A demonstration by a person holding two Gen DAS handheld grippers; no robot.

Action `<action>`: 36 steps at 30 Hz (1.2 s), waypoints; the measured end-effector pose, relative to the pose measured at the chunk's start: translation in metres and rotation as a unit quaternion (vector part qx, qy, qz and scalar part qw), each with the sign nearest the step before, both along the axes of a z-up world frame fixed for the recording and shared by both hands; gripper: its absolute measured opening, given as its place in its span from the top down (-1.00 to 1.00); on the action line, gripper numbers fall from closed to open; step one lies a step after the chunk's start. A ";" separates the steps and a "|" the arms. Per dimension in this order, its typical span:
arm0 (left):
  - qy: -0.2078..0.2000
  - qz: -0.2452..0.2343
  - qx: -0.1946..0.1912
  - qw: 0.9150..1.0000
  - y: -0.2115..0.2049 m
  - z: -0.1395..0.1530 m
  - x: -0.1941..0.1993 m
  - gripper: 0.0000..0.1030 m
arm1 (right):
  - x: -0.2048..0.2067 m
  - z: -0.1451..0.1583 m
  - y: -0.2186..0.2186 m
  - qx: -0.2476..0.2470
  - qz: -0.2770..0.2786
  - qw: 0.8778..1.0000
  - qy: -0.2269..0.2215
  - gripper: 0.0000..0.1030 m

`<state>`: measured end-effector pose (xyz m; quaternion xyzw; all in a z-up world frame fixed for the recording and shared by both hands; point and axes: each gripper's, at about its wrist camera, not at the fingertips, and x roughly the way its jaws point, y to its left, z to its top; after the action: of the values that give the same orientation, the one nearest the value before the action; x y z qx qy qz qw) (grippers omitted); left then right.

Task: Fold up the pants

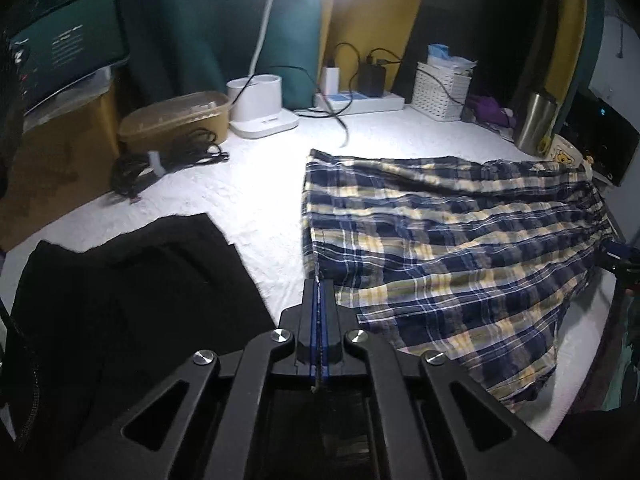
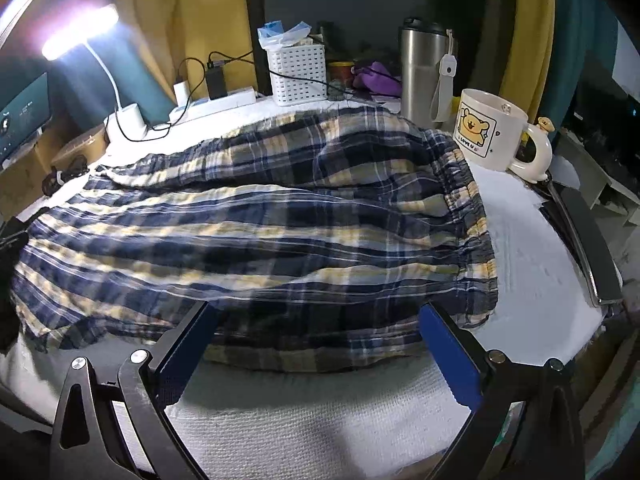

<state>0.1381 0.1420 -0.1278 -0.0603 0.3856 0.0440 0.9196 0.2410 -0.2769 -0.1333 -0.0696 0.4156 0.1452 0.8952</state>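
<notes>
Plaid pants (image 1: 448,240) lay spread on the white surface (image 1: 248,200).
The left hand-held gripper (image 1: 319,292) pinched their hem; the right hand-held gripper (image 2: 320,320) stood spread.

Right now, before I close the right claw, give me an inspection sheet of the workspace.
Surface: white textured cover, bare strip along the near edge.
Job's things: plaid pants lie rumpled across it, waistband toward the mug.
Clutter: black garment, brown tub, lamp base, white basket, steel tumbler, bear mug.
Grippers: left claw shut on the pants' edge; right claw open, jaws astride the pants' near edge, not pressing.
Cables: black bundle by the tub; leads run from the power strip.
Surroundings: yellow and teal curtains, lit monitor, bright lamp overhead.
</notes>
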 end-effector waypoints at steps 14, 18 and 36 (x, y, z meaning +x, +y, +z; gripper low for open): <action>0.044 0.008 -0.014 0.999 0.008 -0.007 0.003 0.95 | -0.001 0.008 -0.018 0.003 -0.016 1.000 -0.013 -0.97; 0.019 0.016 -0.001 1.000 0.012 0.012 0.010 0.47 | 0.006 0.028 -0.016 0.002 -0.012 0.999 -0.043 -0.97; 0.021 -0.107 0.008 0.994 -0.049 0.021 0.133 0.35 | 0.105 0.021 0.048 -0.021 0.055 0.998 -0.030 -0.49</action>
<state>0.2715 0.0926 -0.1070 -0.0104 0.4088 -0.0508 0.9112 0.3462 -0.2285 -0.1119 -0.1151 0.3874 0.1836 0.8961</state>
